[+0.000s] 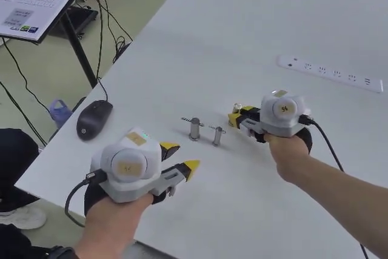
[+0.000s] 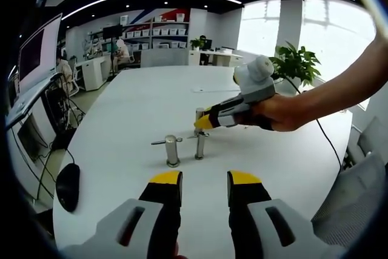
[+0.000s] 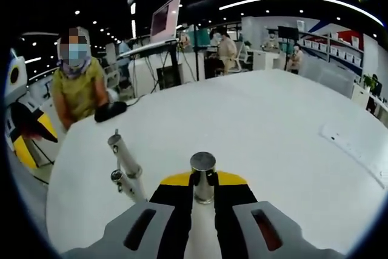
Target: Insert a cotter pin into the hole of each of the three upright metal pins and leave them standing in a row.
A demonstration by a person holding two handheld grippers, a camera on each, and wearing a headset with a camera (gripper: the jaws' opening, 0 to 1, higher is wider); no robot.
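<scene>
Metal pins are located on the white table (image 1: 242, 40). The first pin (image 1: 194, 128) and the second pin (image 1: 217, 135) stand upright side by side, each crossed near its top by a cotter pin (image 1: 187, 119). The third pin (image 3: 203, 163) is clamped upright between the jaws of the right gripper (image 3: 204, 181), just beside the second pin. The left gripper (image 1: 180, 156) is held near the table's front edge, jaws apart and empty.

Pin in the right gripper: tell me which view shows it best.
Right gripper view: the pin stands centred between the right gripper's jaws. In the head view its top peeks past the gripper; in the left gripper view it is small and partly covered.
</scene>
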